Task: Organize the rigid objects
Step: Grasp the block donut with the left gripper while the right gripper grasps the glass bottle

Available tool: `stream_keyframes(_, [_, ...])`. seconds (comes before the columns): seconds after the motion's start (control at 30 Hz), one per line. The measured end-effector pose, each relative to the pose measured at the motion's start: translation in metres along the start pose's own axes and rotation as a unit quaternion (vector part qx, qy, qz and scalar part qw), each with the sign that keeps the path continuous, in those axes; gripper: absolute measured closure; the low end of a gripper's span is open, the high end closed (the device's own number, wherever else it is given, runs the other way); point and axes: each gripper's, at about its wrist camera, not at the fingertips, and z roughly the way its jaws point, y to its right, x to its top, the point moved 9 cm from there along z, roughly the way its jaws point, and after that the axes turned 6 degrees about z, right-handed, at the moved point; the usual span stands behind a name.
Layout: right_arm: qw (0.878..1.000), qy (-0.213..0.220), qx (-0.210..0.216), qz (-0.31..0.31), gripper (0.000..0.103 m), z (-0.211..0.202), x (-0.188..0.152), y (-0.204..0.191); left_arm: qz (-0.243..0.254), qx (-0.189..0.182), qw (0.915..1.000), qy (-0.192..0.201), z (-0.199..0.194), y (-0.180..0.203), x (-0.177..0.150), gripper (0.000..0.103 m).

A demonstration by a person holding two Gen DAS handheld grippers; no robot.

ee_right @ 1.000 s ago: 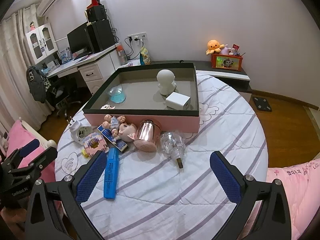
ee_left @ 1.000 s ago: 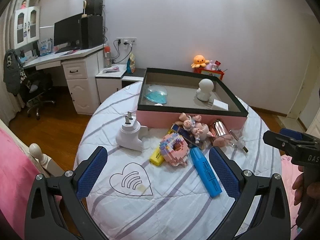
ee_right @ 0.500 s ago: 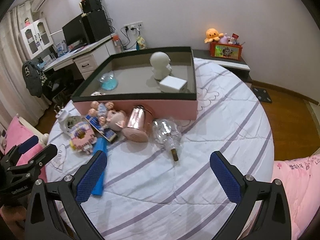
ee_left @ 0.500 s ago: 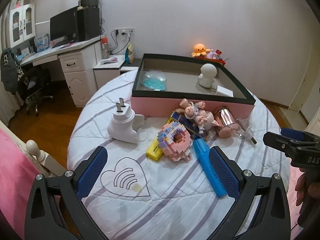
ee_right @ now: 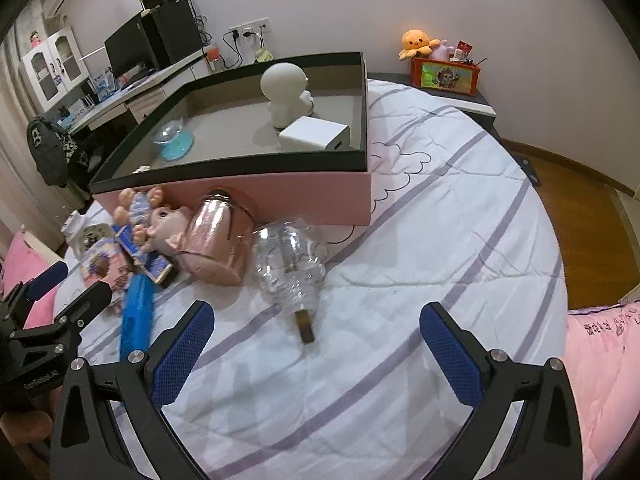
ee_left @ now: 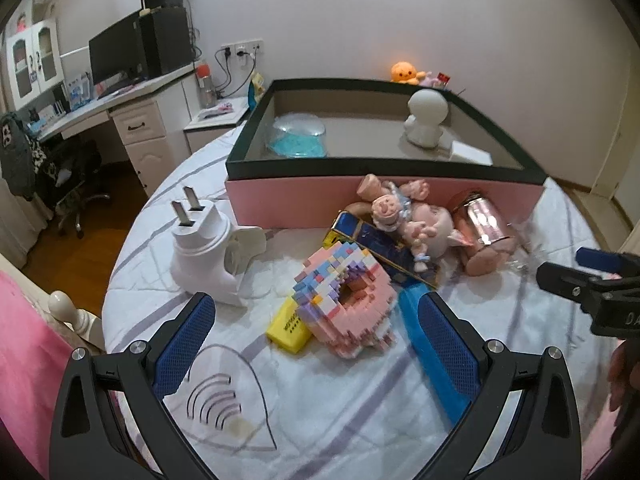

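A pink box with a black rim [ee_left: 380, 204] [ee_right: 280, 188] stands on the round bed. Inside are a white figure [ee_left: 426, 122], a clear dome [ee_left: 298, 136] and a white cube [ee_right: 314, 136]. In front lie a white plug [ee_left: 204, 252], a pink block donut [ee_left: 346, 300], a yellow piece [ee_left: 288, 326], a blue marker [ee_left: 436, 356], a piglet doll [ee_left: 416, 224], a rose metallic cup [ee_left: 484, 236] and a clear bulb [ee_right: 290, 264]. My left gripper [ee_left: 316, 340] is open just before the block donut. My right gripper [ee_right: 316, 344] is open just before the bulb.
A desk with monitor [ee_left: 120, 56] and a chair stand at the left. A shelf with an orange plush [ee_right: 418, 40] and a red box is behind the bed. Pink bedding [ee_right: 604, 380] lies at the right edge. Wooden floor surrounds the bed.
Both grippers have moved forward and lower toward the pile; the block donut and the bulb now loom larger. Both stay open. Nothing on the bed has moved.
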Motion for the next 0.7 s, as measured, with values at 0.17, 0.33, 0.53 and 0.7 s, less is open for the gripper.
stream_keyframes(0.17, [1.000, -0.005, -0.002, -0.005, 0.002, 0.014, 0.006, 0.001, 0.003, -0.001, 1.0000, -0.006, 0.015, 0.000, 0.005, 0.013])
stream_keyframes(0.33, [0.999, -0.007, -0.013, -0.033, 0.006, 0.023, 0.006, -0.004, 0.012, -0.022, 0.9997, -0.006, 0.020, 0.009, 0.005, 0.038])
stream_keyframes(0.53, [0.998, 0.003, -0.017, -0.062, 0.018, 0.021, 0.001, -0.010, -0.008, -0.037, 0.9993, -0.008, 0.022, 0.004, 0.004, 0.054])
stream_keyframes(0.7, [0.998, 0.008, -0.013, -0.054, 0.047, 0.013, 0.002, -0.009, -0.015, -0.040, 0.9991, -0.004, 0.017, 0.003, 0.001, 0.054])
